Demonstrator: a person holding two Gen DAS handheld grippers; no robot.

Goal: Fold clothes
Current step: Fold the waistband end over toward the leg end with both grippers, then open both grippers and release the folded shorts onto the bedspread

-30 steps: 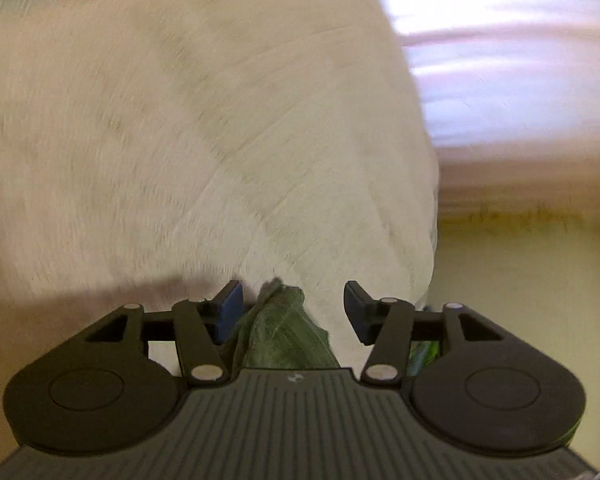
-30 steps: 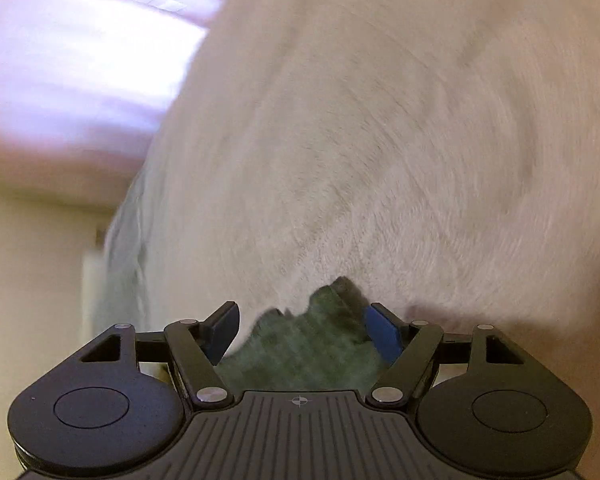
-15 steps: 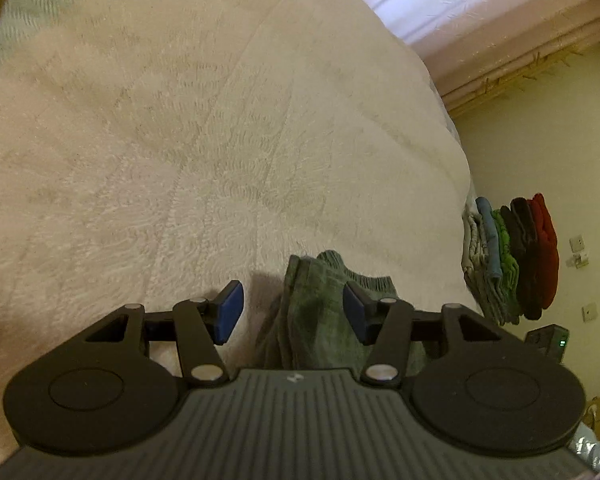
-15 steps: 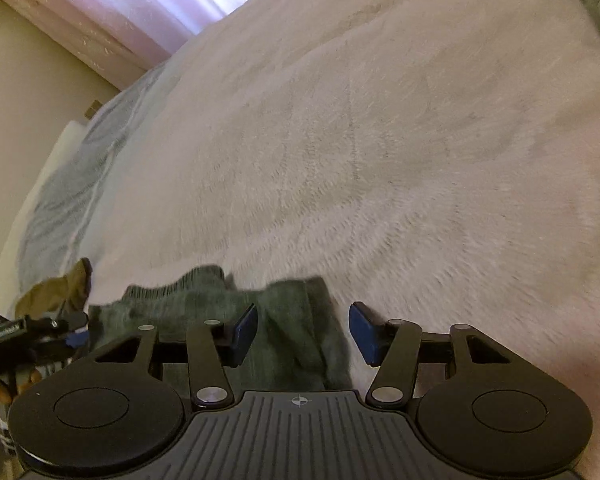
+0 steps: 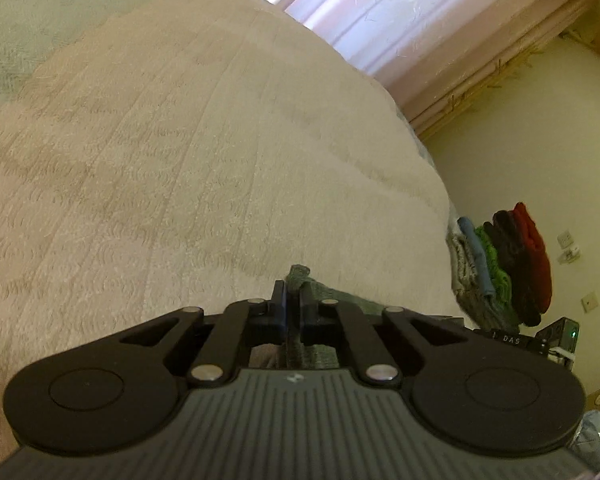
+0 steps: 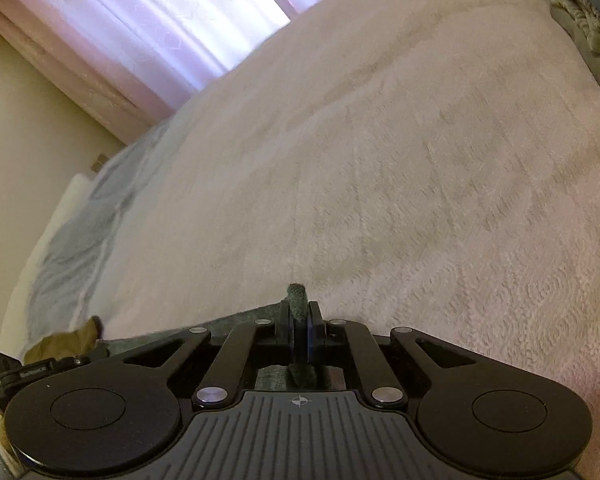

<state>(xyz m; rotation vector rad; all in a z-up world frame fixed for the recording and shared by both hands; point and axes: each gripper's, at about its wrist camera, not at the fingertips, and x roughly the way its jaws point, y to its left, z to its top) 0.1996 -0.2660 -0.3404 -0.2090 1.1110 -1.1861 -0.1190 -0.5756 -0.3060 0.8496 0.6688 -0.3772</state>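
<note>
Gripper (image 5: 291, 304) in my left hand is closed down on the green garment (image 5: 300, 276), a bunched fold of it pinched between the pads with a little tuft poking out past the tips; my right gripper (image 6: 298, 318) is likewise clamped on a thick roll of the same cloth (image 6: 297, 298). Between the two grips the garment runs crosswise, so its long axis lies from one gripper to the other, with most of the cloth below the bodies and out of view. A taut green edge (image 6: 236, 318) leads off to the left in the right view, toward my left gripper, whose dark body (image 6: 40, 368) shows at the far left. Neither hand is nearer; both have it. Ahead of both grippers the bed (image 5: 180, 160) stretches wide and bare, plenty of room to lay or swing the cloth forward. To my right along the bed edge sits a stack of folded clothes (image 5: 504, 264), well apart, and a brown piece (image 6: 66, 340) lies near the left edge. How many folds the garment already carries I cannot tell.
</note>
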